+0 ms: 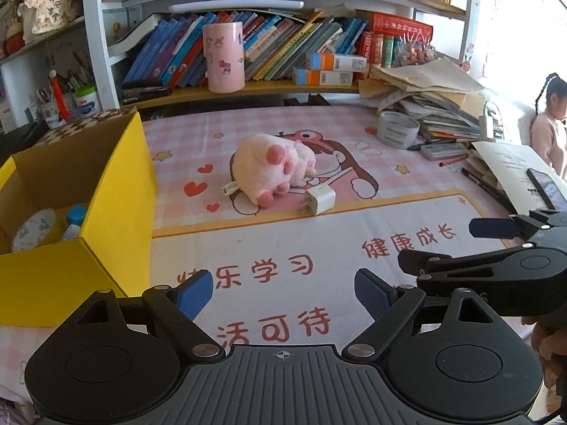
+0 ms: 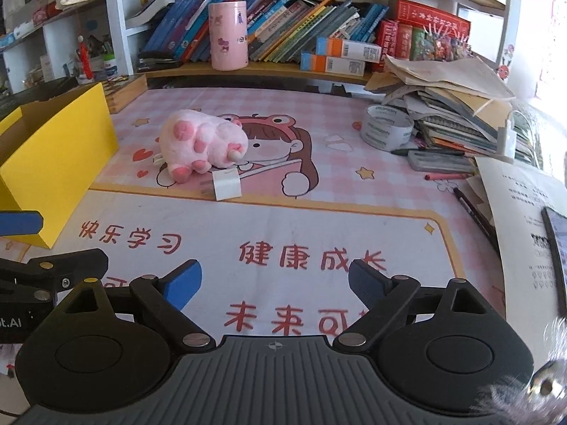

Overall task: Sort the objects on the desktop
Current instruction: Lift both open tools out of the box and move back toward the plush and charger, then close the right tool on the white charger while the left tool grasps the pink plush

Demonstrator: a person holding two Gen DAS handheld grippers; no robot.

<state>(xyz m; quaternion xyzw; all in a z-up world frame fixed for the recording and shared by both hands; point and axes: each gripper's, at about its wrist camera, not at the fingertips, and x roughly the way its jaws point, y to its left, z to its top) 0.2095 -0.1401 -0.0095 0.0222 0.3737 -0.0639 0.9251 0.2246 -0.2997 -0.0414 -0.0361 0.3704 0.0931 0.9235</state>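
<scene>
I hold both tools low over the desk mat (image 1: 283, 241), angled down so each camera takes in the whole work area. My left gripper (image 1: 283, 294) has its blue pads spread wide with nothing between them, and my right gripper (image 2: 274, 285) stands just as open and empty, ready for a pick. The pink plush paw (image 1: 274, 168) lies at about twelve o'clock from my left gripper, with the white charger plug (image 1: 319, 200) touching its near side. The yellow box (image 1: 71, 219) sits open at ten o'clock, already holding a few small items, so I judge it the sorting bin. A tape roll (image 2: 386, 125) waits at one o'clock from my right gripper.
</scene>
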